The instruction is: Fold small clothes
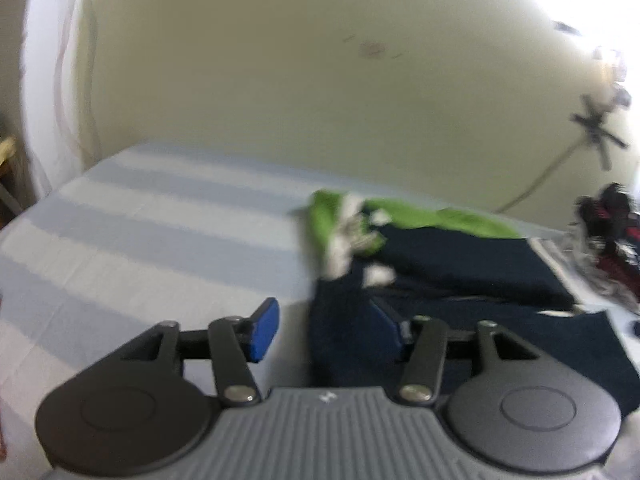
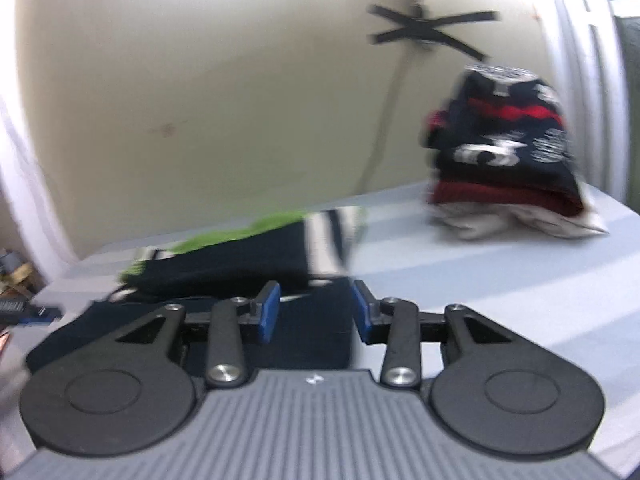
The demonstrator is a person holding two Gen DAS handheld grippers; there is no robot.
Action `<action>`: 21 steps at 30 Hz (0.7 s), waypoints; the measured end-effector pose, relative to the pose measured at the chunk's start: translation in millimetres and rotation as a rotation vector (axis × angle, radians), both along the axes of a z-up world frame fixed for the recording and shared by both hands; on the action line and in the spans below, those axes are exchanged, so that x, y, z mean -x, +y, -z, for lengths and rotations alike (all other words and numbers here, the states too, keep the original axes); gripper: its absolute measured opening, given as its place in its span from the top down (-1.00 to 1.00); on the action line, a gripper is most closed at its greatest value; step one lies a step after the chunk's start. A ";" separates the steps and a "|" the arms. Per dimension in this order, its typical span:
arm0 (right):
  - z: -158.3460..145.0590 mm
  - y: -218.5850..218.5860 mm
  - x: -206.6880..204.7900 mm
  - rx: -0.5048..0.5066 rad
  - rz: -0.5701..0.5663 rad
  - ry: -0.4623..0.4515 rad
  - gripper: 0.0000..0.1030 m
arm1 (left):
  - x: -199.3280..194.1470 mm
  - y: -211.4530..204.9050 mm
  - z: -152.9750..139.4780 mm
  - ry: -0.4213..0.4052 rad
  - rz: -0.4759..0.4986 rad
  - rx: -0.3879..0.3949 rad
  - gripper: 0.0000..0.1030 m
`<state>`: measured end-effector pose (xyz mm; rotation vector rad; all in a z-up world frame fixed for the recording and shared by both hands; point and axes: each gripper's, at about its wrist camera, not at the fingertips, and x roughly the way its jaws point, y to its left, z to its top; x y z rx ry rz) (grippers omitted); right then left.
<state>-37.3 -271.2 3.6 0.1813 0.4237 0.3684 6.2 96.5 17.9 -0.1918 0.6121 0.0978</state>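
A small navy garment (image 1: 460, 268) with a green part (image 1: 440, 218) and white trim lies flat on the striped sheet. My left gripper (image 1: 326, 326) stands open at the garment's left edge. Its left pad (image 1: 264, 330) is over bare sheet and its right pad (image 1: 384, 318) lies against the navy cloth. In the right wrist view the same garment (image 2: 240, 268) spreads under my right gripper (image 2: 315, 314). This gripper is open too, with navy cloth showing in the gap between its blue pads and nothing pinched. Both views are blurred.
A pile of dark, red and white clothes (image 2: 504, 152) sits at the back right, also seen as a heap (image 1: 612, 236). The pale blue striped sheet (image 1: 140, 220) runs left to a wall. A black crossed mount (image 2: 432, 28) and a cable hang on the wall.
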 end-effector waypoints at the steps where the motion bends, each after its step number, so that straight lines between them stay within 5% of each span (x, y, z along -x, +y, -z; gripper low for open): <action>1: 1.8 8.5 0.0 0.012 -0.030 0.006 0.17 | -2.2 -11.0 -0.5 -0.007 0.039 -0.024 -0.18; 7: 30.0 41.5 -9.7 0.095 -0.114 0.112 0.18 | -22.4 -51.6 30.1 0.037 0.172 -0.133 -0.35; 9: 33.9 37.0 -7.2 0.078 -0.120 0.088 0.17 | -27.0 -51.0 47.9 0.092 0.168 -0.147 -0.35; 12: 34.5 29.4 -6.8 0.023 -0.132 0.099 0.14 | -20.4 -57.5 59.7 0.054 0.163 -0.241 -0.48; 16: 33.6 25.0 -6.3 -0.045 -0.160 0.112 -0.07 | -23.4 -53.3 59.5 0.067 0.140 -0.215 -0.81; 21: 32.8 31.9 -6.3 -0.015 -0.189 0.102 -0.31 | -18.5 -37.7 54.7 0.050 0.127 -0.119 -0.81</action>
